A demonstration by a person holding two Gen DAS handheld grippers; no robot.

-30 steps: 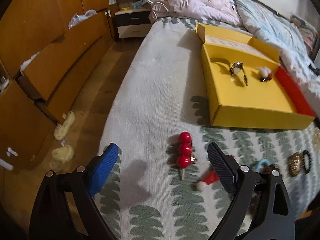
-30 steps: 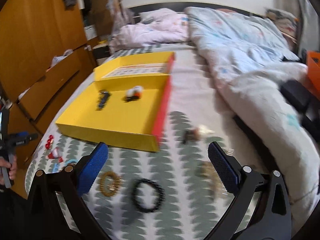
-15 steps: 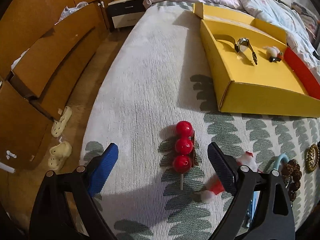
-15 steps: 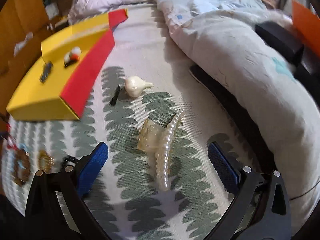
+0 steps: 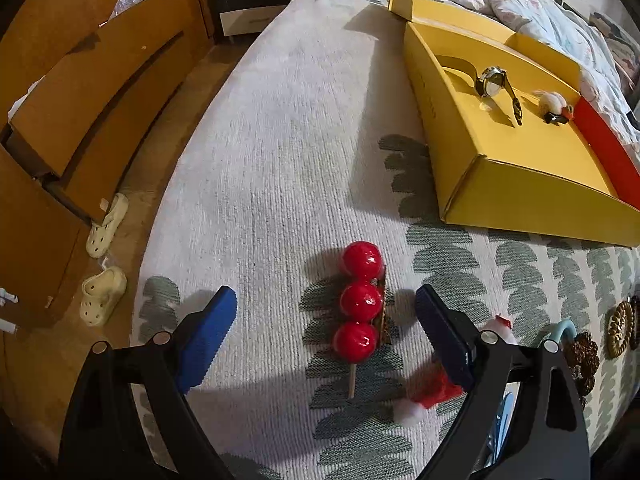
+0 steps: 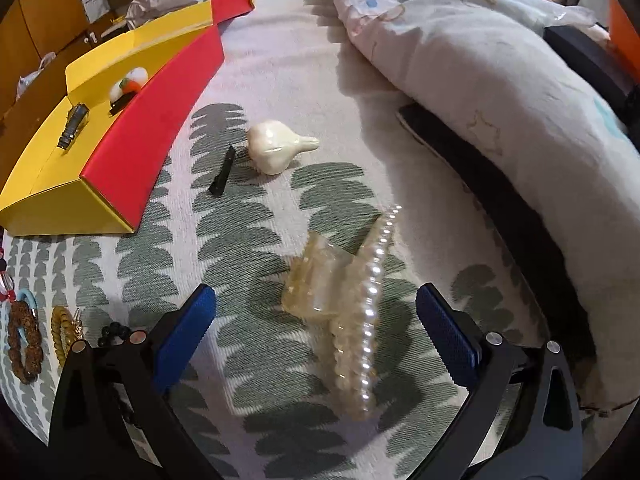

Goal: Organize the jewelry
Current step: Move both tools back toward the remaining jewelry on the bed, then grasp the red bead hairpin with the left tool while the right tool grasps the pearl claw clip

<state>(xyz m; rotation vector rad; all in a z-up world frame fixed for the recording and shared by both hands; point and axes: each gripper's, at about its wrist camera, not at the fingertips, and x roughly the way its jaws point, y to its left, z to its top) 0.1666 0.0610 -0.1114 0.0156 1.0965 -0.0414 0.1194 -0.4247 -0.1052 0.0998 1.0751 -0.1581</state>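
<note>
A hair pin with three red balls on a stick (image 5: pixel 359 303) lies on the bedspread between the fingers of my open left gripper (image 5: pixel 326 312), not touched. A small red and white santa clip (image 5: pixel 430 394) lies under its right finger. The yellow box (image 5: pixel 520 196) holds a watch (image 5: pixel 491 80) and a white and orange clip (image 5: pixel 554 106). My open right gripper (image 6: pixel 316 312) straddles a clear claw clip with pearls (image 6: pixel 348 304). Beyond it lie a cream shell-shaped clip (image 6: pixel 276 146) and a black pin (image 6: pixel 223 171) beside the yellow box (image 6: pixel 52 200).
Bracelets and hair ties (image 6: pixel 44 336) lie left of the right gripper, and more (image 5: pixel 596 340) at the far right of the left wrist view. A crumpled duvet (image 6: pixel 480 60) fills the right. The bed edge, wooden drawers (image 5: pixel 80 92) and slippers (image 5: pixel 102 296) are on the left.
Both grippers dropped lower and closer. The left now frames the red ball pin; the right swung from the box to over the pearl claw clip. Both stayed open.
</note>
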